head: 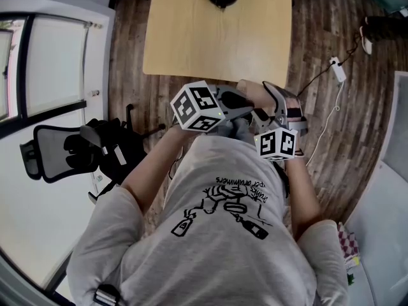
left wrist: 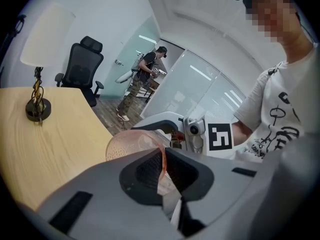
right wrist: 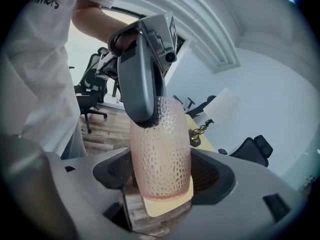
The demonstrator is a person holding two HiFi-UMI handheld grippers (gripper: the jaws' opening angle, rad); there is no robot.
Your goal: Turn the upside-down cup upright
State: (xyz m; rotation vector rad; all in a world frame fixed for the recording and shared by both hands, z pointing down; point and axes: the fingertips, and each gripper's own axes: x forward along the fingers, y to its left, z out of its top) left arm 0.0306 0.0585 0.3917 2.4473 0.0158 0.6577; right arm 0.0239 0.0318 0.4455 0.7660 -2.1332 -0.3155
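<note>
Left gripper view shows the left claw (left wrist: 164, 166) closed on the thin wall of the translucent pink dimpled plastic cup (left wrist: 131, 146). It pinches at the rim, one jaw inside the mouth and the other outside. To the left lies the pale wooden tabletop (left wrist: 65, 139), bare but for a black lamp base (left wrist: 38, 109). The cup is in the air, off that tabletop.

Right gripper view has the cup standing between the jaws of the right claw (right wrist: 162, 176). These jaws are wide apart, their pads just beside the wall on either side, and nothing shows them squeezing. By my reading the left claw alone carries the cup. The thick closed bottom points toward this camera and the mouth points away.

Head view places both claws in front of the person's chest, above the wooden floor (head: 331, 145) and short of the tabletop's near edge.

As a judgement, the lifting is done and the turning is under way in mid-air. Left to do are bringing the mouth up, setting the bottom down on the tabletop and letting go.

Of writing, the marker cubes (head: 194, 106) bear only black-and-white squares. The grey T-shirt (head: 223, 247) carries a black line drawing with one line of script, too bent to read. I see no label on the cup.
</note>
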